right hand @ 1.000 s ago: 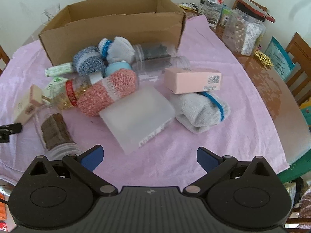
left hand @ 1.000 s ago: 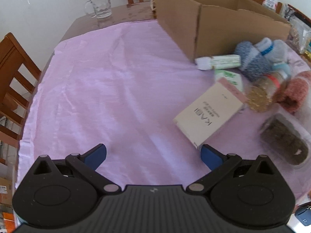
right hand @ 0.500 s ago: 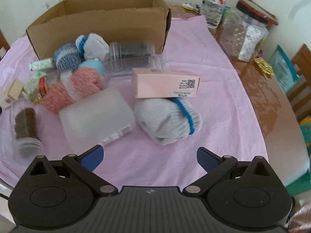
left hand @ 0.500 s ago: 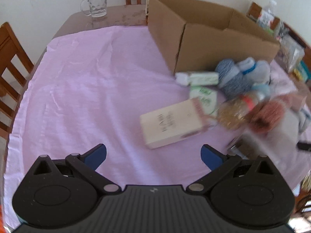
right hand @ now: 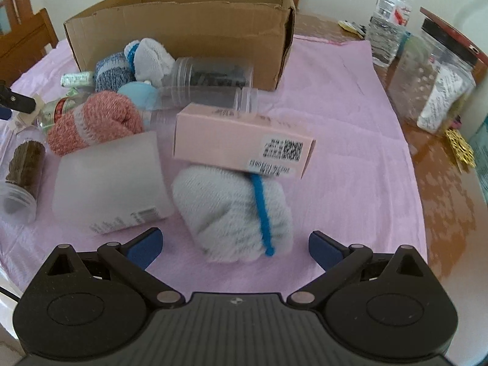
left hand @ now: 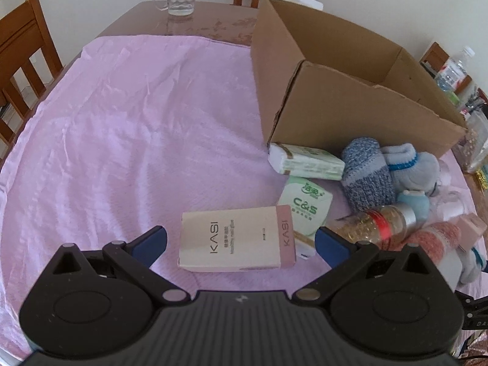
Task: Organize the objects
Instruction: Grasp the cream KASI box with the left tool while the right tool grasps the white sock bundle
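One cardboard box [left hand: 350, 91] is standing on the desk [left hand: 122, 122], with four rolled socks and three jars lying beside it. The left gripper [left hand: 241, 239] is hovering with fingers wide apart around the KASI box [left hand: 235, 239]. The right gripper [right hand: 235, 242] is holding nothing, spread open before the grey sock [right hand: 231, 210].

A thin pink tablecloth [left hand: 128, 140], matt and creased, covers a glossy wooden table [left hand: 213, 18]. At twelve o'clock in the right wrist view stands a matt brown cardboard box [right hand: 183, 30] with rough torn edges. The grey sock roll [right hand: 231, 213] is ribbed knit; resting on it is a pink carton [right hand: 241, 140] of smooth card. The KASI box [left hand: 235, 241] is smooth matt card too. At two o'clock, a clear plastic jar [right hand: 433, 73] shines.
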Available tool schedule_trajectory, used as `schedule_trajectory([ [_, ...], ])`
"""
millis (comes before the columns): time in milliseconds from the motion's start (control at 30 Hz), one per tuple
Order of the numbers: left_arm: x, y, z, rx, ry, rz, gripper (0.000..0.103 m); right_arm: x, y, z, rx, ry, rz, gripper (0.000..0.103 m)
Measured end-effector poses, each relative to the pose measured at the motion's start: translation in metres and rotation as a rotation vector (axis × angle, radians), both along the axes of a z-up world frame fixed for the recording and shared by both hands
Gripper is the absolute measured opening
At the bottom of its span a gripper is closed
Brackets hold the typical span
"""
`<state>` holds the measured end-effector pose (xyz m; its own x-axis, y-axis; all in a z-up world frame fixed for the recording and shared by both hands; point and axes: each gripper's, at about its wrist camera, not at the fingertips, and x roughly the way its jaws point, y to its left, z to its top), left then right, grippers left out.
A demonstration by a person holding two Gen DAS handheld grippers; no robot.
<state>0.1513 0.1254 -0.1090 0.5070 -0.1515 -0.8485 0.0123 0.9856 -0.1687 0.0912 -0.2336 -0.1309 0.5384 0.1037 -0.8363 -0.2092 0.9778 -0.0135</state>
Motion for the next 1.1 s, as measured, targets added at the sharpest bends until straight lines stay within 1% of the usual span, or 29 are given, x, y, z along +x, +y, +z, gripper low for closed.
schedule_trajectory([
  [167, 0.003, -0.001, -0.008, -0.005, 0.015, 0.016, 0.102, 0.004, -0.001, 0.0, 0.005, -0.024, 0.028, 0.103],
  [267, 0.004, 0.0, -0.012, 0.003, 0.026, 0.031, 0.102, 0.003, -0.001, 0.001, 0.007, -0.036, 0.04, 0.1],
  [367, 0.006, 0.001, -0.013, -0.005, 0.03, 0.043, 0.101, 0.002, 0.0, 0.003, 0.004, -0.047, 0.055, 0.095],
  [433, 0.006, 0.001, -0.013, -0.008, 0.026, 0.033, 0.1, 0.001, 0.0, 0.005, 0.01, -0.051, 0.063, 0.087],
  [467, 0.007, 0.001, -0.013, -0.007, 0.025, 0.033, 0.098, 0.001, 0.001, 0.006, 0.011, -0.049, 0.068, 0.085],
  [533, 0.006, 0.001, -0.013, -0.008, 0.025, 0.026, 0.093, 0.0, 0.003, 0.007, 0.005, -0.052, 0.075, 0.081],
  [567, 0.006, 0.001, -0.013, -0.015, 0.03, 0.022, 0.088, -0.001, 0.003, 0.007, -0.002, -0.057, 0.073, 0.079],
  [600, 0.006, 0.001, -0.013, -0.024, 0.033, 0.02, 0.084, -0.001, 0.003, 0.008, -0.007, -0.058, 0.067, 0.074],
  [633, 0.006, 0.002, -0.012, -0.035, 0.032, 0.018, 0.082, -0.001, 0.002, 0.009, -0.003, -0.055, 0.06, 0.072],
  [667, 0.006, 0.002, -0.011, -0.039, 0.033, 0.014, 0.08, -0.001, 0.0, 0.01, 0.007, -0.049, 0.052, 0.072],
  [833, 0.006, -0.003, -0.004, -0.015, 0.038, -0.018, 0.08, -0.004, 0.0, 0.014, 0.012, -0.035, 0.036, 0.068],
  [1033, 0.005, -0.008, 0.012, 0.01, 0.043, -0.061, 0.079, -0.008, -0.005, 0.026, 0.047, 0.019, -0.007, 0.067],
  [1100, 0.006, -0.011, 0.018, 0.028, 0.044, -0.078, 0.079, -0.011, -0.005, 0.029, 0.042, 0.028, -0.008, 0.067],
])
